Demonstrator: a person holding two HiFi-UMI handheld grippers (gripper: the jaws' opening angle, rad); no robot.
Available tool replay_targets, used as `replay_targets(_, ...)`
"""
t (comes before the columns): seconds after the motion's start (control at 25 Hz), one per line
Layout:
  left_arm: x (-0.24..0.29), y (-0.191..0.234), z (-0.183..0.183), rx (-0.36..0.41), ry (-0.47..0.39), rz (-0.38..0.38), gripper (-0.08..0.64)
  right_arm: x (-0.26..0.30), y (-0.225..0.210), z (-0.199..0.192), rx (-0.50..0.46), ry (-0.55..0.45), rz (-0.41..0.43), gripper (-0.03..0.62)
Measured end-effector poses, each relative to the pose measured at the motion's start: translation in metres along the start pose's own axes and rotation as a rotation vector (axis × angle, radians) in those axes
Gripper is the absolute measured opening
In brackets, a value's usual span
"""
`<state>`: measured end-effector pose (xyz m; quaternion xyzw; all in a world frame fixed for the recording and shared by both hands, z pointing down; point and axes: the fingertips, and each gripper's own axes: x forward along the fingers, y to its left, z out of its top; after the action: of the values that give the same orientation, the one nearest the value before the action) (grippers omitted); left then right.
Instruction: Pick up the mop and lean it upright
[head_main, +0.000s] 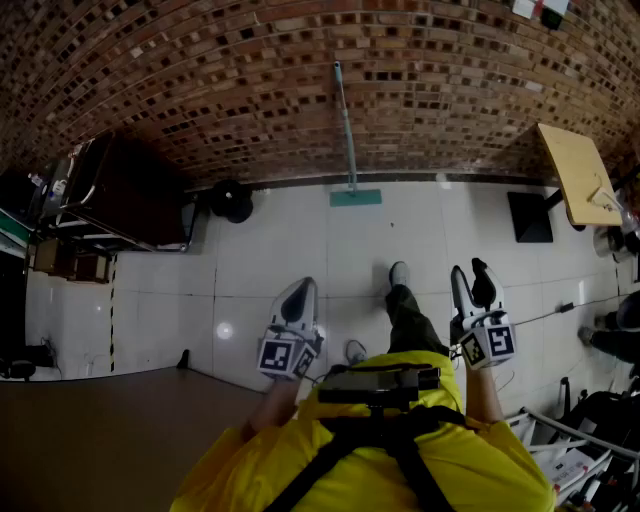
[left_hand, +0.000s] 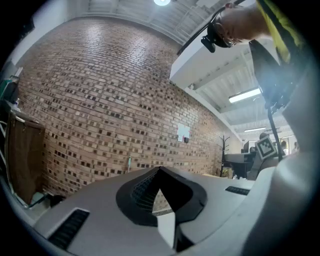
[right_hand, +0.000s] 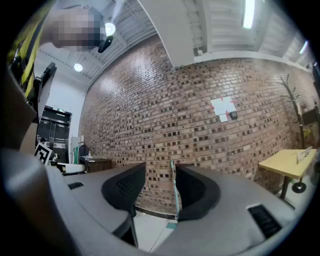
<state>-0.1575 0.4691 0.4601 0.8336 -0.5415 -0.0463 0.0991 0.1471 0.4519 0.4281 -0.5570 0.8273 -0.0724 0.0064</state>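
Note:
The mop (head_main: 346, 125) leans upright against the brick wall, with its teal head (head_main: 355, 197) flat on the white tiles at the wall's foot. Both grippers are held close to the person's body, far from it. My left gripper (head_main: 301, 292) is shut with nothing in it; in the left gripper view its jaws (left_hand: 160, 172) meet, and the mop (left_hand: 129, 162) shows small beyond them. My right gripper (head_main: 470, 280) stands open and empty. The right gripper view shows the distant mop (right_hand: 174, 192) through the gap between its jaws (right_hand: 161, 172).
A yellow table (head_main: 578, 172) stands at the right by the wall, with a black panel (head_main: 529, 217) on the floor next to it. At the left are a dark cabinet (head_main: 130, 190) and a round black object (head_main: 232, 200). The person's shoe (head_main: 399, 273) points toward the mop.

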Motion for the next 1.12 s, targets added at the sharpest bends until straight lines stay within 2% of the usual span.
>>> replay_targets(0.12, 0.036, 0.021, -0.008, 0.027, 0.02, 0.045, 0.003, 0.051, -0.008, -0.005, 0.034, 0.004, 0.053, 0.198)
replay_targets(0.16, 0.051, 0.028, -0.006, 0.029, 0.008, 0.057, 0.037, 0.069, -0.012, -0.006, 0.036, 0.001, 0.072, 0.198)
replay_targets(0.24, 0.08, 0.04, -0.003, 0.035, -0.012, 0.075, 0.233, 0.109, -0.023, -0.015, 0.039, 0.007, 0.109, 0.198)
replay_targets(0.28, 0.092, 0.046, -0.005, 0.044, -0.008, 0.086, 0.278, 0.131, -0.03, -0.022, 0.047, 0.017, 0.128, 0.198)
replay_targets(0.36, 0.115, 0.064, -0.013, 0.065, 0.023, 0.106, 0.279, 0.182, -0.042, -0.036, 0.07, 0.036, 0.17, 0.198)
replay_targets(0.4, 0.128, 0.076, -0.018, 0.062, 0.044, 0.112, 0.222, 0.21, -0.046, -0.038, 0.076, 0.037, 0.193, 0.198)
replay_targets(0.44, 0.143, 0.089, -0.023, 0.047, 0.07, 0.118, 0.012, 0.238, -0.05, -0.035, 0.075, 0.033, 0.218, 0.198)
replay_targets(0.48, 0.161, 0.102, -0.027, 0.027, 0.095, 0.131, 0.002, 0.264, -0.052, -0.029, 0.069, 0.027, 0.244, 0.198)
replay_targets(0.56, 0.201, 0.123, -0.021, 0.029, 0.095, 0.191, 0.002, 0.312, -0.062, -0.011, 0.035, 0.017, 0.295, 0.198)
replay_targets(0.64, 0.248, 0.135, -0.005, 0.073, 0.044, 0.236, 0.005, 0.355, -0.082, -0.002, -0.021, 0.028, 0.319, 0.189)
replay_targets(0.68, 0.273, 0.138, 0.0, 0.086, 0.03, 0.237, 0.059, 0.373, -0.094, -0.002, -0.032, 0.039, 0.317, 0.138)
replay_targets(0.72, 0.295, 0.142, 0.004, 0.085, 0.028, 0.23, 0.157, 0.388, -0.105, -0.006, -0.025, 0.053, 0.31, 0.087)
replay_targets(0.76, 0.316, 0.146, 0.008, 0.075, 0.028, 0.224, 0.215, 0.4, -0.115, -0.012, -0.007, 0.07, 0.302, 0.083)
replay_targets(0.92, 0.379, 0.164, 0.016, 0.082, -0.001, 0.192, 0.219, 0.434, -0.138, -0.037, 0.023, 0.145, 0.266, 0.083)
replay_targets(0.96, 0.393, 0.17, 0.012, 0.08, 0.011, 0.19, 0.219, 0.441, -0.142, -0.042, 0.032, 0.162, 0.259, 0.084)
replay_targets(1.04, 0.422, 0.185, 0.0, 0.058, 0.046, 0.186, 0.249, 0.458, -0.15, -0.048, 0.041, 0.188, 0.241, 0.148)
replay_targets(1.12, 0.458, 0.198, -0.012, 0.058, 0.075, 0.168, 0.261, 0.479, -0.167, -0.048, 0.039, 0.199, 0.199, 0.153)
